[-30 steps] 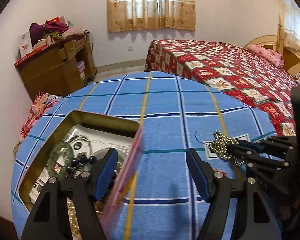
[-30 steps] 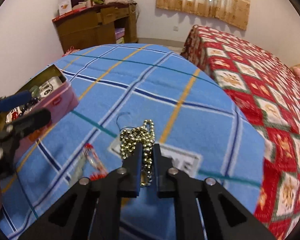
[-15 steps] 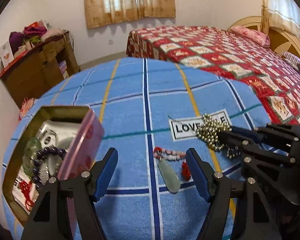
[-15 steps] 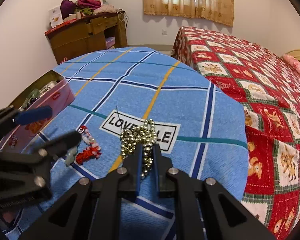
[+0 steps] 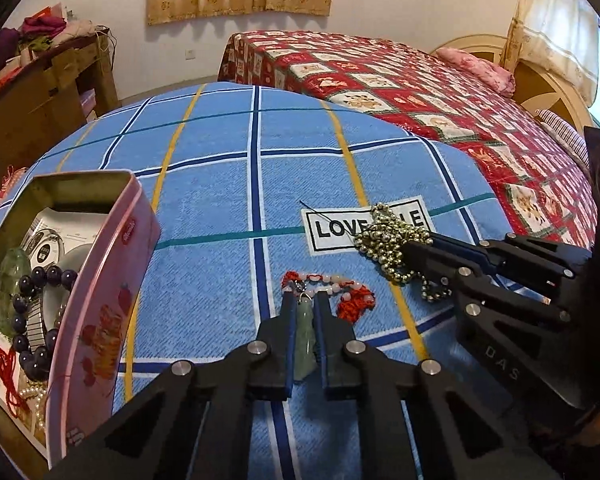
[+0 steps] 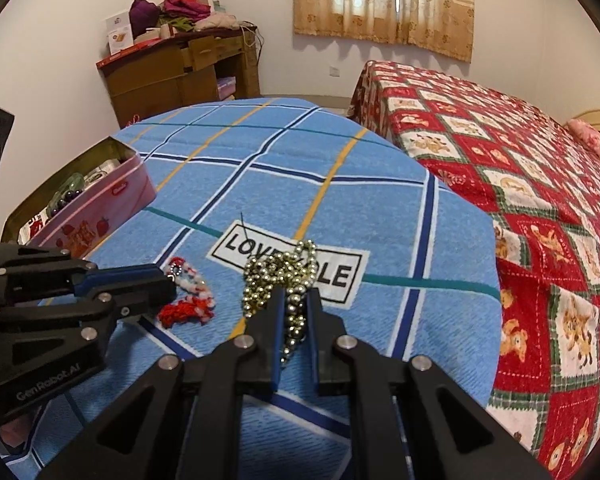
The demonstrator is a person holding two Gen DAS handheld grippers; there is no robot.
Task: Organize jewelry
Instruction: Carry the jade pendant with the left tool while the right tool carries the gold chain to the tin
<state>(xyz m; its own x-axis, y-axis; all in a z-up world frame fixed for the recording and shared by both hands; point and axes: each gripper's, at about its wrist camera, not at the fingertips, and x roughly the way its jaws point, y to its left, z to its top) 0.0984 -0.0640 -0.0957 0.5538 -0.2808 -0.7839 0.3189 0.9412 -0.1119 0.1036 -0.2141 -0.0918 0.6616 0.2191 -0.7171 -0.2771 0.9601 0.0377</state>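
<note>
Pink tin (image 5: 112, 280) sitting at far left on blue checked cloth (image 5: 220, 184), lid off, already holding dark bead bracelet (image 5: 32, 312), pale green bangle (image 5: 10, 280), pearls and red cord. Printed paper lining its floor, text too small to read; small red oval logo on its wall, likewise unreadable.

Moving right: left gripper (image 5: 302, 308) closing tight on pale green pendant (image 5: 305, 336), long axis running near to far between the fingers, its red-and-pink beaded cord (image 5: 340, 292) trailing beyond the tips, resting on the cloth. Tin lying well to the left of that gripper and slightly nearer, open mouth up; judging from this, a leftward carry looking like the next call, left hand being much the closer of the two.

Further right: white patch reading "LOVE", then letters hidden, then "LE". Gold bead chain (image 6: 280, 276) bunched over that patch, right gripper (image 6: 294, 308) pinching its near strands, loose loops spilling beyond the tips. Right gripper's side showing "DAS" from the left wrist view; left gripper's side reading "GenRobot.AI" from the right wrist view.
</note>
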